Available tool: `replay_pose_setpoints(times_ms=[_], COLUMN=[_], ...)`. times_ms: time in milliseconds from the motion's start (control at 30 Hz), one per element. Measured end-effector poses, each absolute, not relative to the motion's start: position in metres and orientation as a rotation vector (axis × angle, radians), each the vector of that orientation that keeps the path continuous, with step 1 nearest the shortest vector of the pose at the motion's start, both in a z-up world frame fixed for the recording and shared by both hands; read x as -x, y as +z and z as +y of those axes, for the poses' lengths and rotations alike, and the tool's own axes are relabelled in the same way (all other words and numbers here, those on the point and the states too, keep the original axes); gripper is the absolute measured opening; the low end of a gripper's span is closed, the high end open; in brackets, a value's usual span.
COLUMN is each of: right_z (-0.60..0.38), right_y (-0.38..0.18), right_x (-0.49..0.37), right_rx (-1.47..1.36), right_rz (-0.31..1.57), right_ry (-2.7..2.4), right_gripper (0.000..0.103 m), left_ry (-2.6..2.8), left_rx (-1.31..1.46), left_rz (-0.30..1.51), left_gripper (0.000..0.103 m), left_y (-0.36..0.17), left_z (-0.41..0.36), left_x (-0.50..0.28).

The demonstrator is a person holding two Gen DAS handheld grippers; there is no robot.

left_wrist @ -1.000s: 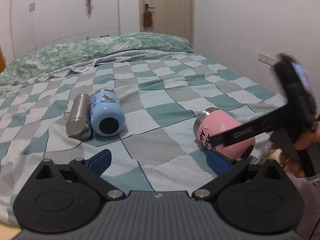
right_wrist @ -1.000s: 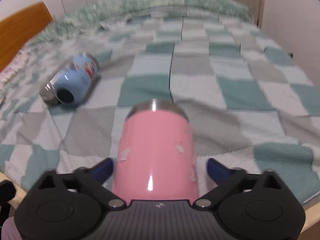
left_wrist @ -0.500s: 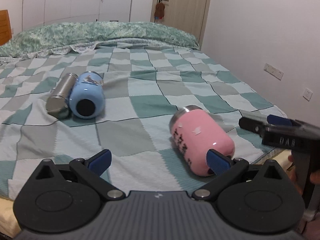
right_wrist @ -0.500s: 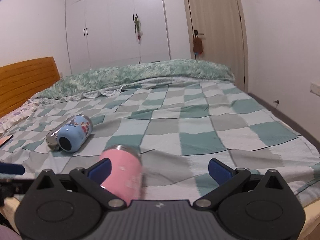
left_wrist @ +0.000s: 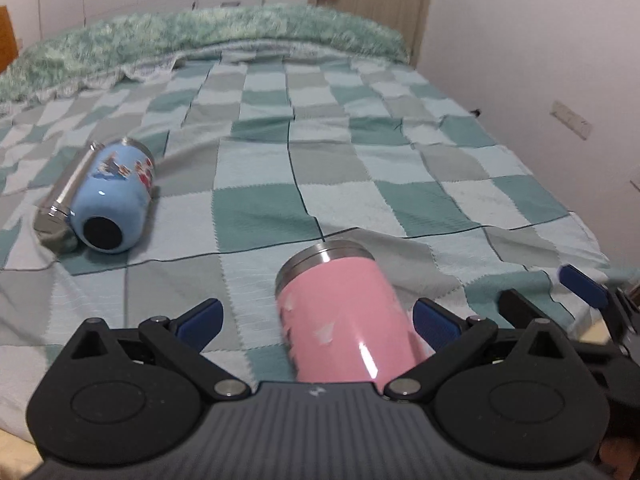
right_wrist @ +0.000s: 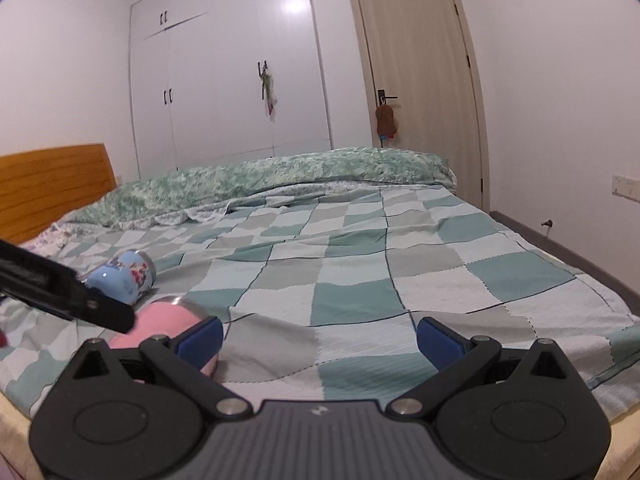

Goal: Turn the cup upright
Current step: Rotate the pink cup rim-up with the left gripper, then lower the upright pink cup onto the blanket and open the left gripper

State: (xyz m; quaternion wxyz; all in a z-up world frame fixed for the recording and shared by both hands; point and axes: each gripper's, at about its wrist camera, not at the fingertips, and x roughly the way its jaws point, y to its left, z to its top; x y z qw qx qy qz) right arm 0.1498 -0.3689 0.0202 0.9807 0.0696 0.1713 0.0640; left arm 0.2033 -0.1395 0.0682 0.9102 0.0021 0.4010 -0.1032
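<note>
A pink cup [left_wrist: 344,320] with a steel rim lies on its side on the checked blanket, rim pointing away. My left gripper [left_wrist: 316,320] is open, and the cup lies between its blue fingertips [left_wrist: 434,322], nearer the right one. In the right wrist view the pink cup [right_wrist: 164,320] shows low at the left, partly behind my left finger pad [right_wrist: 200,338]. My right gripper [right_wrist: 320,338] is open and empty, to the right of the cup. It also shows at the right edge of the left wrist view [left_wrist: 580,284].
A blue cup [left_wrist: 114,196] and a steel bottle [left_wrist: 64,196] lie side by side on the bed at the left. The checked blanket [left_wrist: 360,168] covers the bed up to a green duvet [right_wrist: 280,176]. The bed's front edge is just below the grippers.
My left gripper has moved right and forward so that the pink cup now lies between its fingers. My right gripper has drawn back and swung right, off the cup.
</note>
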Motion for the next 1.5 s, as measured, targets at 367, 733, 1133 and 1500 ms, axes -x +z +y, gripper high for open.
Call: replay_pose_setpoints(times_ms=[367, 733, 1133, 1500], right_z=[-0.372, -0.375, -0.371, -0.376], right_y=[0.011, 0.004, 0.003, 0.006], right_x=[-0.174, -0.173, -0.161, -0.147], right_rx=[-0.135, -0.175, -0.168, -0.178], right_rz=[0.365, 0.378, 0.336, 0.293], right_ry=[0.172, 0.159, 0.136, 0.100], right_gripper=[0.103, 0.103, 0.103, 0.103], left_ry=[-0.169, -0.208, -0.301, -0.339], left_rx=[0.064, 0.086, 0.075, -0.044], left_rz=[1.018, 0.987, 0.799, 0.561], left_gripper=[0.093, 0.088, 0.086, 0.086], left_y=[0.040, 0.039, 0.064, 0.089], left_z=[-0.156, -0.159, -0.149, -0.167], left_x=[-0.252, -0.240, -0.189, -0.165])
